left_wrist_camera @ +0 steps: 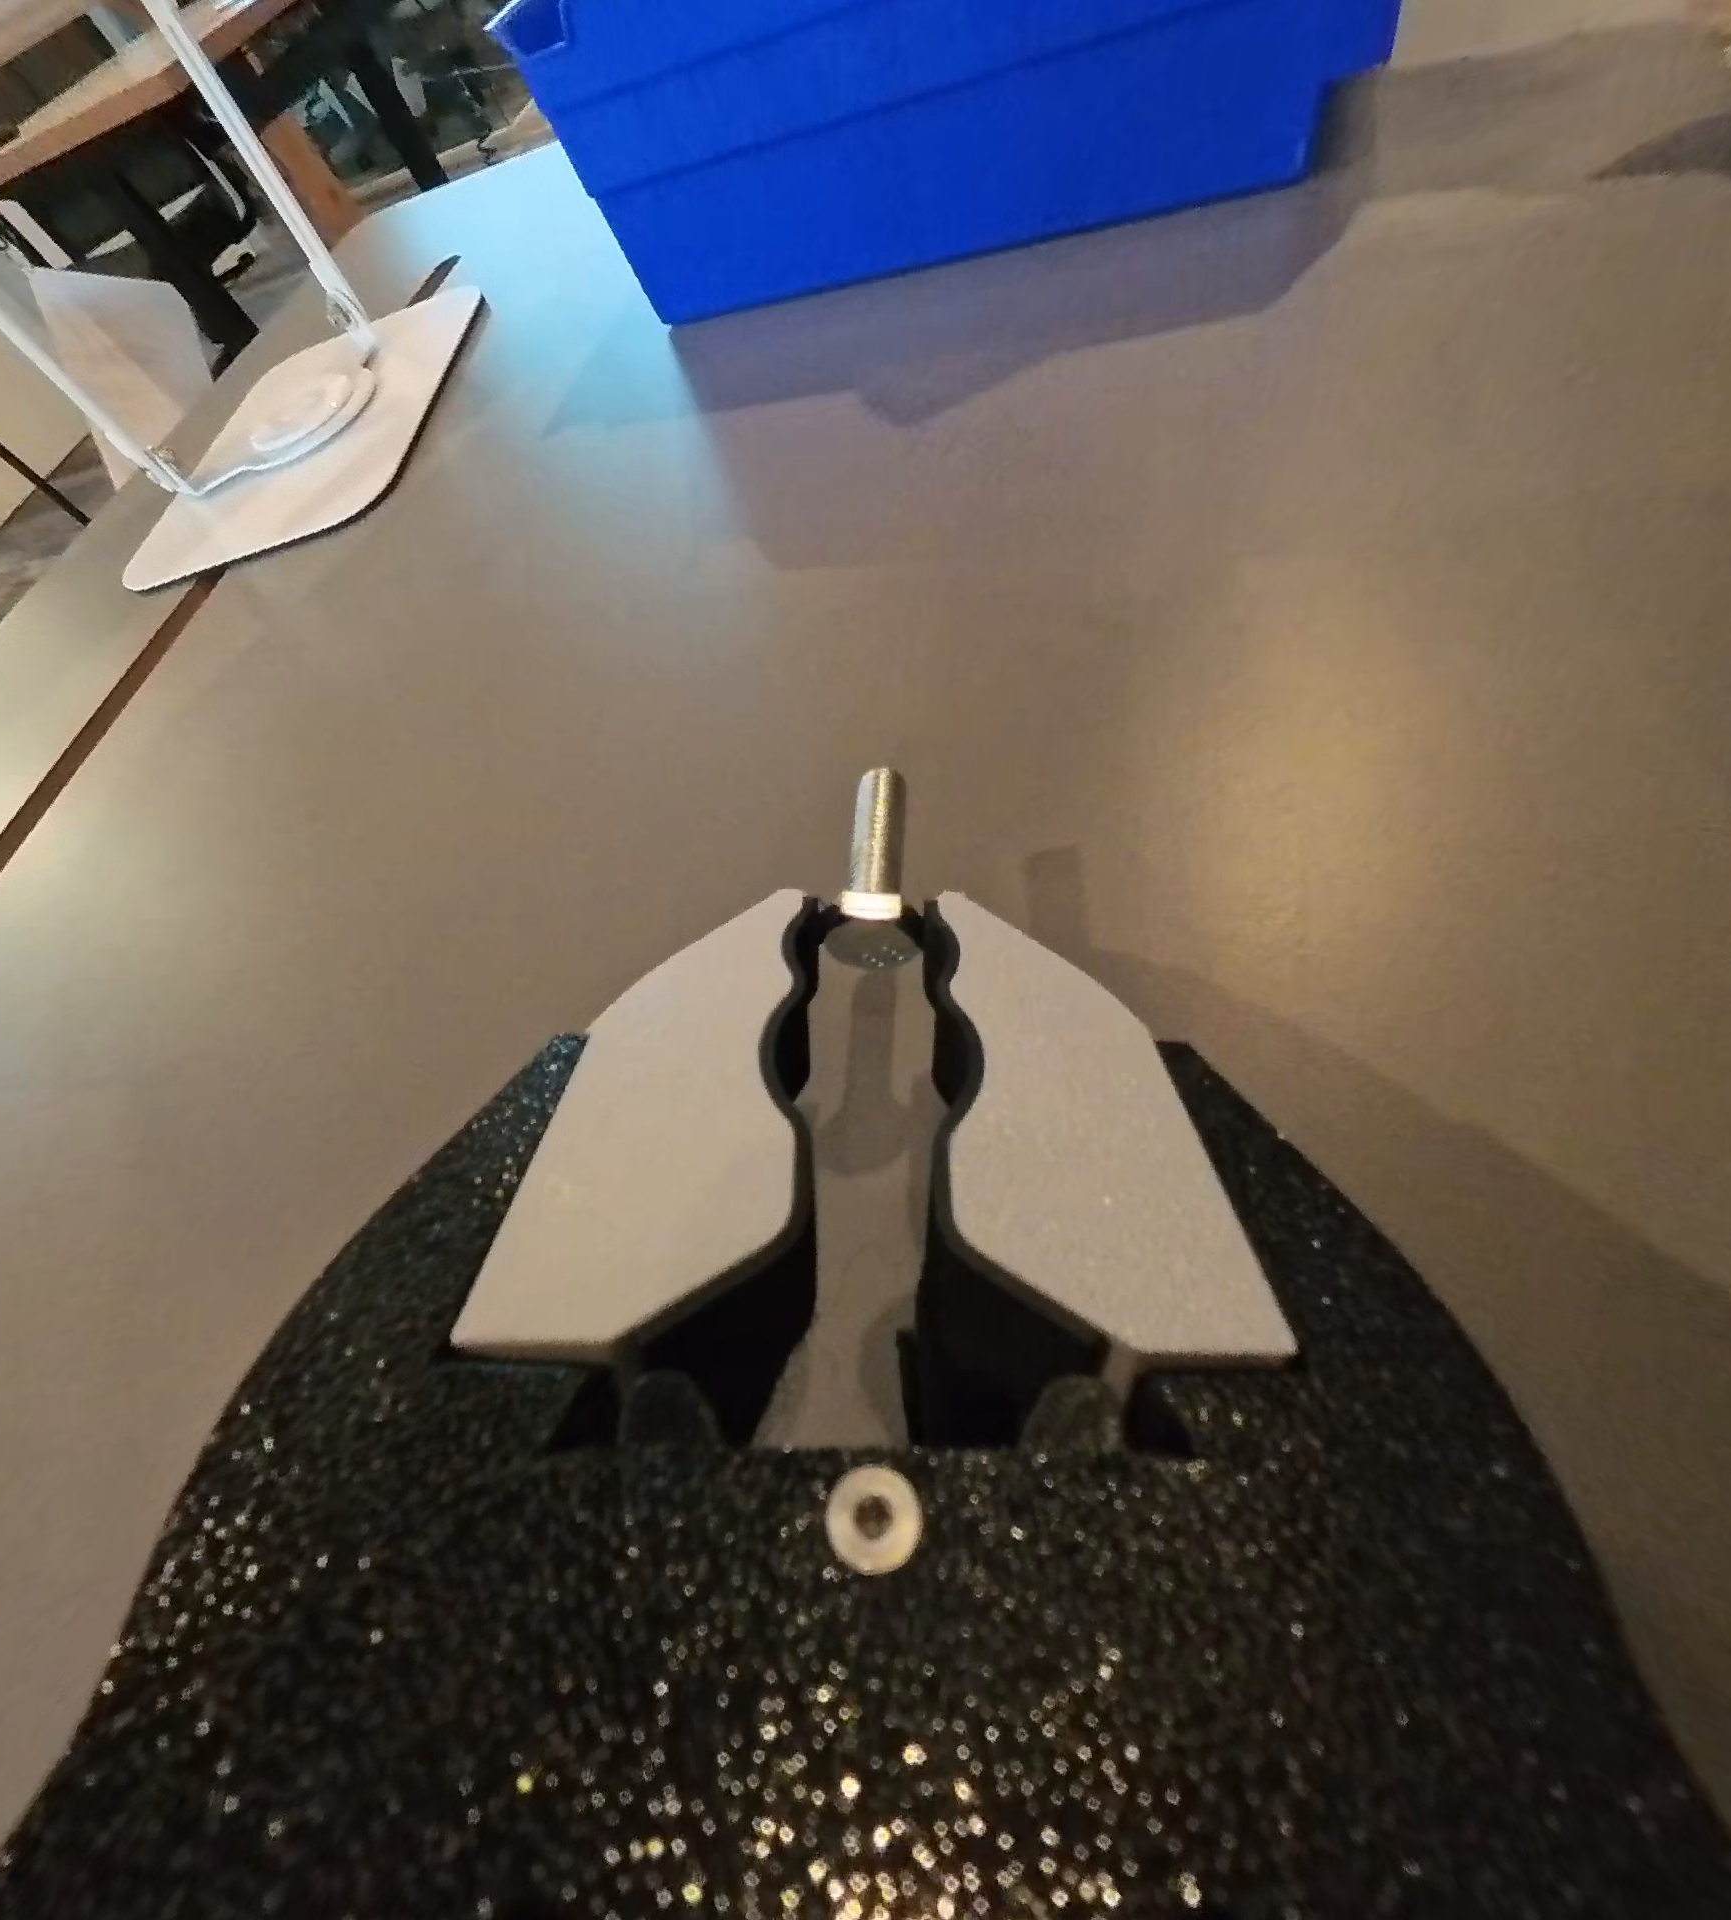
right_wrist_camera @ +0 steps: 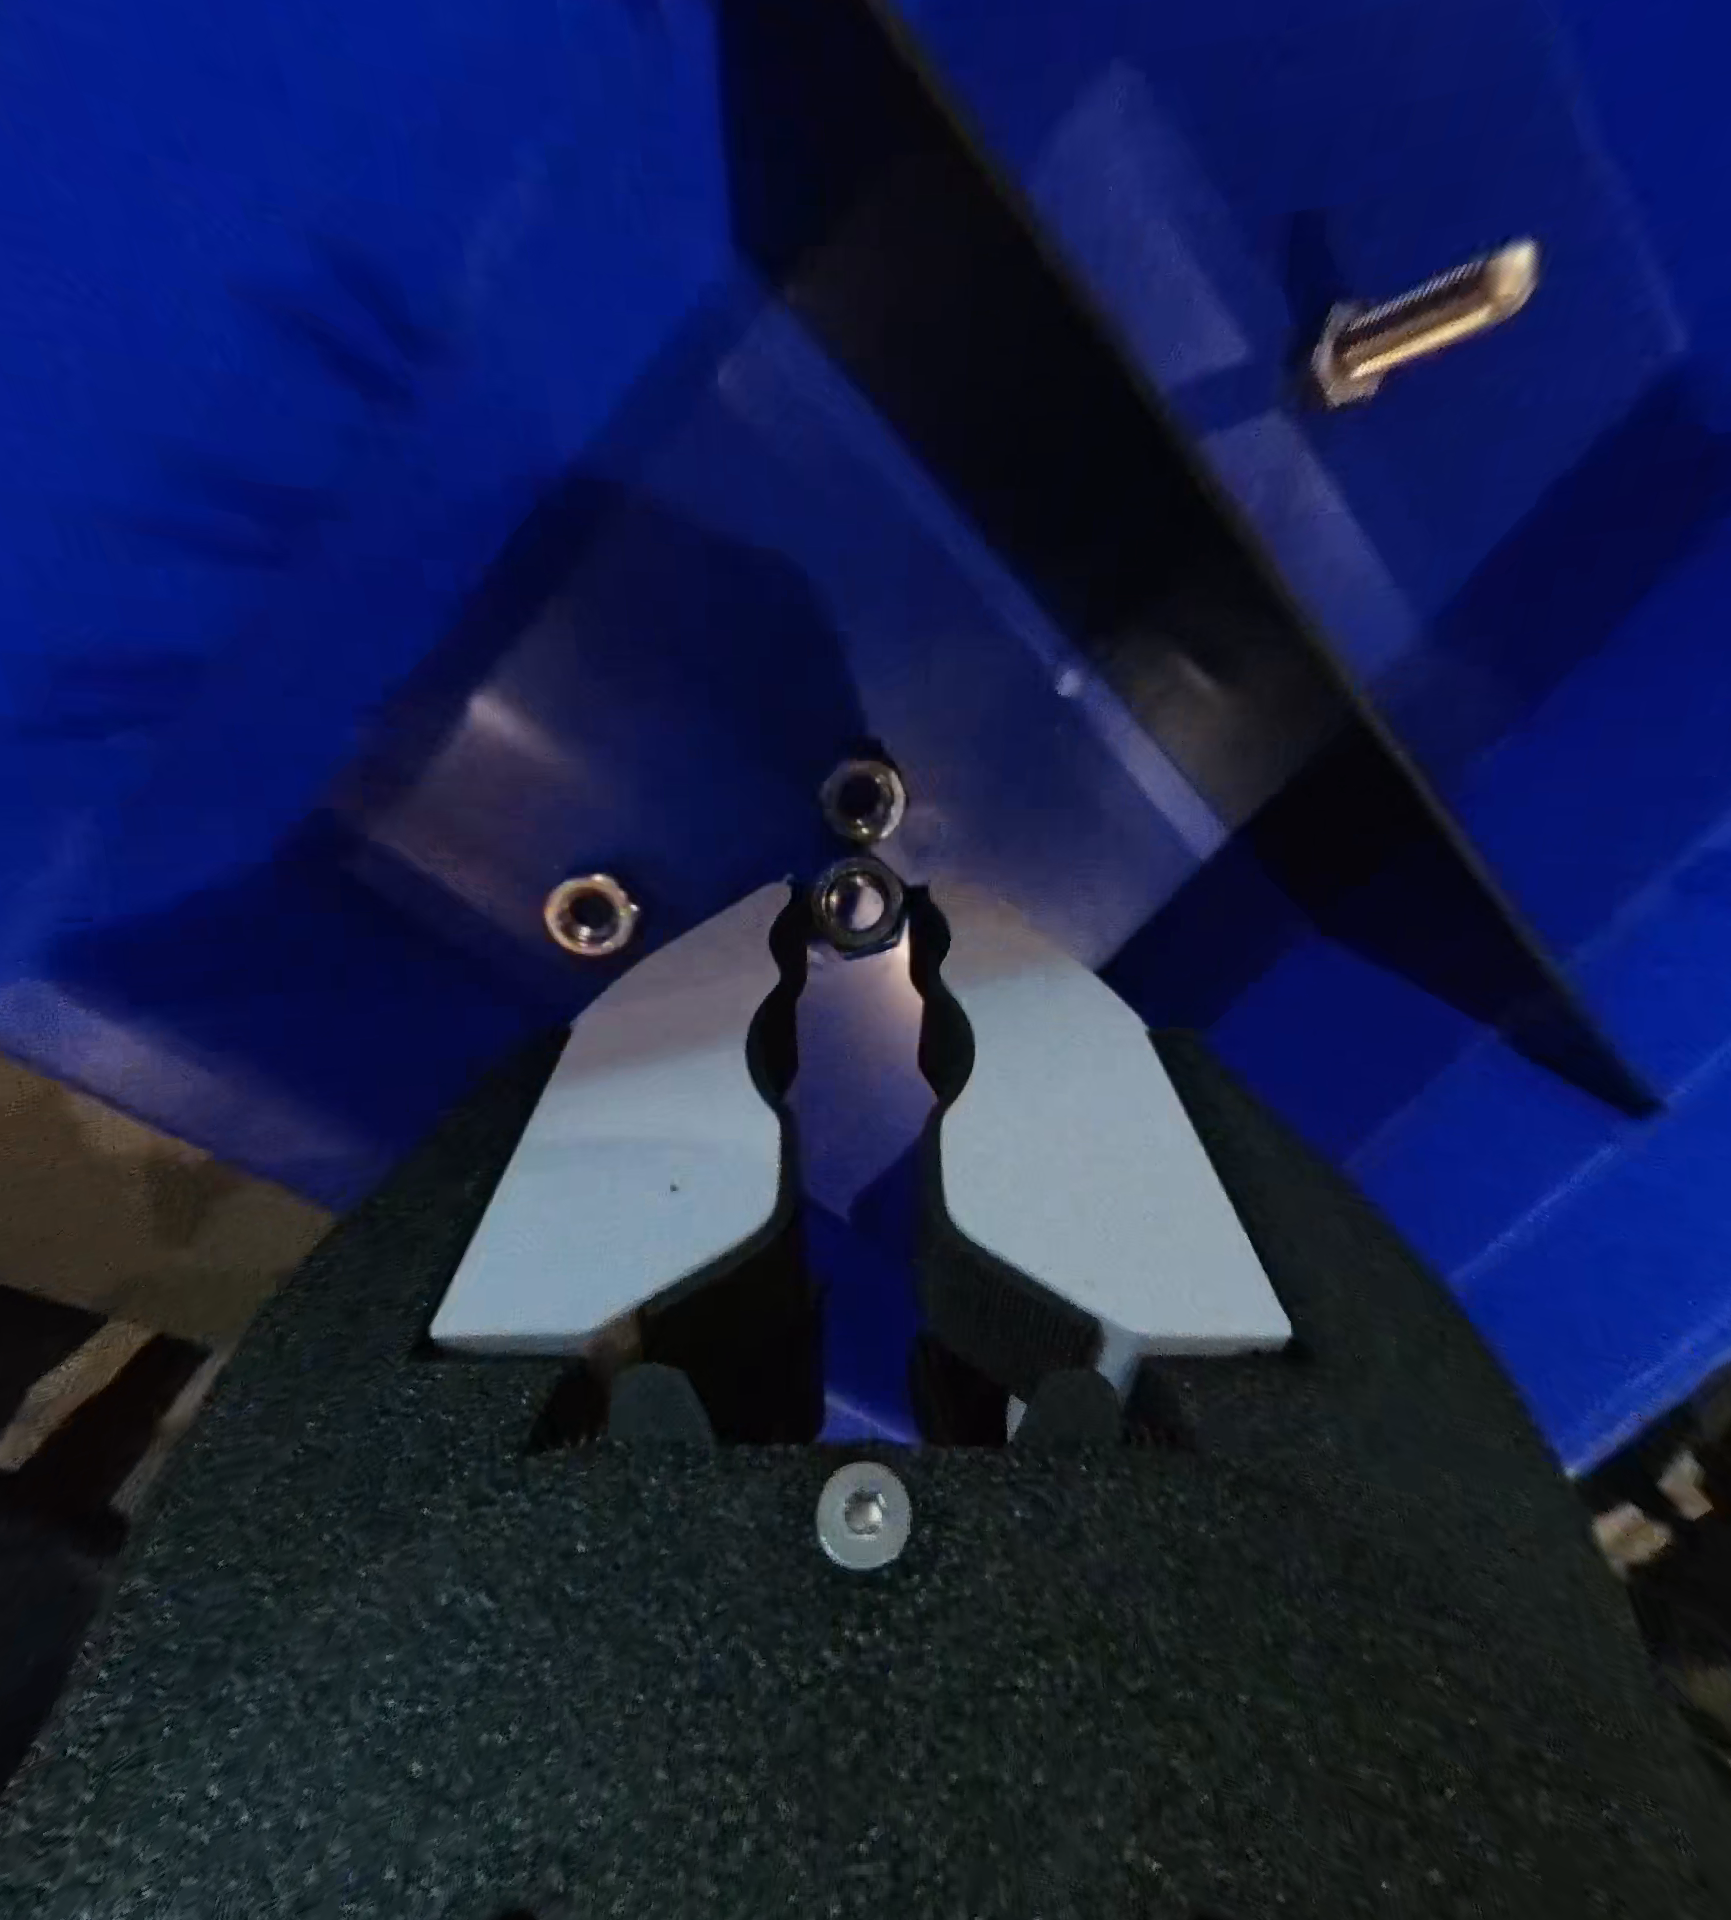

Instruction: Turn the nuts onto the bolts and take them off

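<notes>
With the left claw [left_wrist_camera: 869,914] pinching a bolt [left_wrist_camera: 874,847] by its head above the table [left_wrist_camera: 425,935], the right claw [right_wrist_camera: 856,920] inside the blue bin [right_wrist_camera: 217,416] should squeeze squarely on the nut [right_wrist_camera: 856,914] between its tips, apparently gripped, and lift clear of the two neighbouring nuts [right_wrist_camera: 862,798].

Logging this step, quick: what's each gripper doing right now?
Left gripper: closed on a bolt by its head.
Right gripper: closed on a nut inside the blue bin.
</notes>
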`<action>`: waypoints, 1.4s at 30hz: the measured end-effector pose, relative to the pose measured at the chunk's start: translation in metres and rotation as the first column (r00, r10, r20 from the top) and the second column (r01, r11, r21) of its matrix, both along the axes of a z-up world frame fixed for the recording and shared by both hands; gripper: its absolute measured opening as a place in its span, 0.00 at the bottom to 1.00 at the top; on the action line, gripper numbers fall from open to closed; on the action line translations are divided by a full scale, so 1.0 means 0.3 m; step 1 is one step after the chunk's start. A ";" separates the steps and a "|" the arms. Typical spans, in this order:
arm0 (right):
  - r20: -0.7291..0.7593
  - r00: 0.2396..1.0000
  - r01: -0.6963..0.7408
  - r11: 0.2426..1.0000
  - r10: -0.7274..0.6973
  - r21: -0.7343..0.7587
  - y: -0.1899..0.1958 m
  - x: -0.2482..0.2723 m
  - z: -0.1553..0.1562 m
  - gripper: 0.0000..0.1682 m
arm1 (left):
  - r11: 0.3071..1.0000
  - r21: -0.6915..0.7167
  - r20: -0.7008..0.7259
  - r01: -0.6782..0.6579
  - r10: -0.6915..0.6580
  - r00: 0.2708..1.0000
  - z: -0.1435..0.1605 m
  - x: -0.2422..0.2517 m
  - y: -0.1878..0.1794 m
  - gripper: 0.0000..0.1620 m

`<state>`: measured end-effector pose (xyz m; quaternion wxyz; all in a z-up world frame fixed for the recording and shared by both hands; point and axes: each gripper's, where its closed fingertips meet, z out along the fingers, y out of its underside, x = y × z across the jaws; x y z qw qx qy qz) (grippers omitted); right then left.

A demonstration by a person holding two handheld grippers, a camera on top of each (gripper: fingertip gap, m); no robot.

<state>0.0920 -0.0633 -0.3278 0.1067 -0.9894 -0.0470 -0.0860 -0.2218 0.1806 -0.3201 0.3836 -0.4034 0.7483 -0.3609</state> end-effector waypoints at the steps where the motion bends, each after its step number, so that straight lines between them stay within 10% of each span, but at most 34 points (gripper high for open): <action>1: 0.002 1.000 0.007 1.000 -0.007 -0.025 -0.011 0.010 -0.016 0.11 | 1.000 -0.002 -0.002 0.000 0.000 1.000 0.000 0.000 0.000 0.11; 9: -0.009 0.999 0.050 0.997 -0.051 -0.063 -0.039 0.030 -0.059 0.19 | 1.000 -0.003 0.000 0.002 -0.002 1.000 0.000 0.000 -0.001 0.11; 14: 0.067 0.998 -0.008 0.965 -0.010 0.263 0.090 -0.096 0.208 0.18 | 1.000 0.001 0.004 0.005 -0.005 1.000 0.001 -0.001 -0.002 0.11; 17: 0.131 0.949 -0.315 0.810 0.288 0.495 0.286 -0.371 0.351 0.14 | 1.000 -0.004 0.013 0.010 -0.010 1.000 0.006 -0.001 -0.004 0.11; 21: -0.034 0.630 -0.484 0.427 0.776 0.764 0.495 -0.888 0.339 0.15 | 1.000 -0.005 0.013 0.012 -0.012 1.000 0.006 -0.001 -0.005 0.11; 30: -0.122 0.594 -0.420 0.436 0.795 0.796 0.743 -1.052 0.082 0.19 | 0.995 -0.059 0.075 0.083 -0.078 0.994 0.043 -0.015 -0.032 0.11; 42: -0.070 0.606 -0.464 0.424 0.792 0.778 0.730 -1.036 0.110 0.06 | 0.989 -0.092 0.159 0.120 -0.104 0.982 0.085 -0.019 -0.052 0.23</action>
